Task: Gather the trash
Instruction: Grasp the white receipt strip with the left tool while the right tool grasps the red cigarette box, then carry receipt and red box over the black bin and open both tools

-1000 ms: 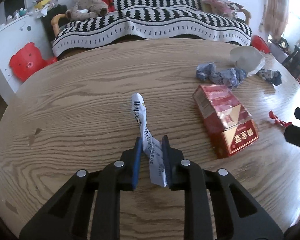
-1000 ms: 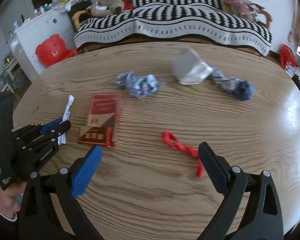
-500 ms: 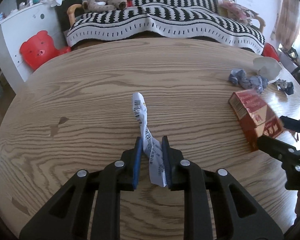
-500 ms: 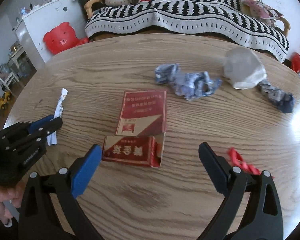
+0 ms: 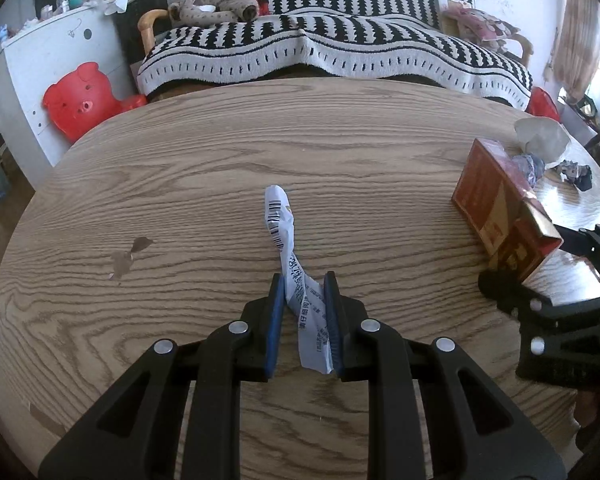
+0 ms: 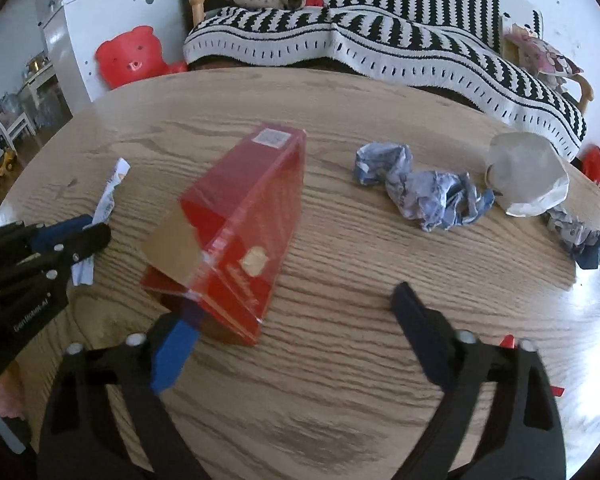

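My left gripper (image 5: pixel 300 312) is shut on a twisted white receipt strip (image 5: pixel 288 256) with a barcode, held above the round wooden table (image 5: pixel 180 168). It also shows in the right wrist view (image 6: pixel 72 236). My right gripper (image 6: pixel 296 328) is open wide, its left finger touching the near end of a red carton box (image 6: pixel 240 224), which lies tilted with an open flap. The box (image 5: pixel 500 208) also shows at the right in the left wrist view, with the right gripper's fingers (image 5: pixel 540 304) at it.
Crumpled blue-white paper (image 6: pixel 424 188), a crushed translucent cup (image 6: pixel 528 176) and a dark paper wad (image 6: pixel 580 236) lie on the table's far right. A striped sofa (image 5: pixel 332 52) and a red bear stool (image 5: pixel 80 96) stand beyond the table.
My right gripper has moved left to the red box, which now lies tilted against its left finger. My left gripper still holds the receipt and has shifted left.
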Demonstrator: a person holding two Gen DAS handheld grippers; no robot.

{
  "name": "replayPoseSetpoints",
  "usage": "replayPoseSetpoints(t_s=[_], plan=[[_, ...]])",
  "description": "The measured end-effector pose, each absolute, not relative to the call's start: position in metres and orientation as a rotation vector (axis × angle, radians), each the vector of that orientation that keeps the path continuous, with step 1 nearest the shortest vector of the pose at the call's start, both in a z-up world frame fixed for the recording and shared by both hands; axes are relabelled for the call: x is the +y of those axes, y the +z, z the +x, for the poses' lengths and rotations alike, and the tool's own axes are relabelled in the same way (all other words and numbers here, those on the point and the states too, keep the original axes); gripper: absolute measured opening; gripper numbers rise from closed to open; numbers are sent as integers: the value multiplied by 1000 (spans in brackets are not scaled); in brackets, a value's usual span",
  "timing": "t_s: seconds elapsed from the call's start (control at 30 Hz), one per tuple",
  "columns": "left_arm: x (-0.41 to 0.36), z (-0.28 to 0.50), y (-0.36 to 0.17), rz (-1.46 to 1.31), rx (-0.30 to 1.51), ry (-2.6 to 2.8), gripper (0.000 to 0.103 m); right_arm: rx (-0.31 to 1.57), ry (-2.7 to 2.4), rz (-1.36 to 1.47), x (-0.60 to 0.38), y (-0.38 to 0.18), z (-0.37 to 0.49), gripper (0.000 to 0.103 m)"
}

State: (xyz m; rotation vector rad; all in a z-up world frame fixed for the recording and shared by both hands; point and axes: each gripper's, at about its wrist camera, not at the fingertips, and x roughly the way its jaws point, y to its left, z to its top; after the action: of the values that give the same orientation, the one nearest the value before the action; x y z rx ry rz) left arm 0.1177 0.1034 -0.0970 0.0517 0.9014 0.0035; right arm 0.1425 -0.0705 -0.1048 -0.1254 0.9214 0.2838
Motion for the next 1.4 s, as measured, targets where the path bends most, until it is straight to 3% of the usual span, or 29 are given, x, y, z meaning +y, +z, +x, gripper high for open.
replayPoseSetpoints(t_s=[0.13,0.2,0.23,0.83,1.4], plan=[[103,119,-97,54,902,5,20,907,289,-106,-72,-100,143,56],[103,118,-97,51,904,7,20,905,295,-100,-73,-98,143,25],[103,118,-97,51,903,8,20,909,303,-85,-74,-97,143,24],[93,119,-89,50,891,14,20,882,298,-30,-95,-75,129,23],[-7,101,-52,85,823,-123,19,796,150,19,-214,-22,70,23]])
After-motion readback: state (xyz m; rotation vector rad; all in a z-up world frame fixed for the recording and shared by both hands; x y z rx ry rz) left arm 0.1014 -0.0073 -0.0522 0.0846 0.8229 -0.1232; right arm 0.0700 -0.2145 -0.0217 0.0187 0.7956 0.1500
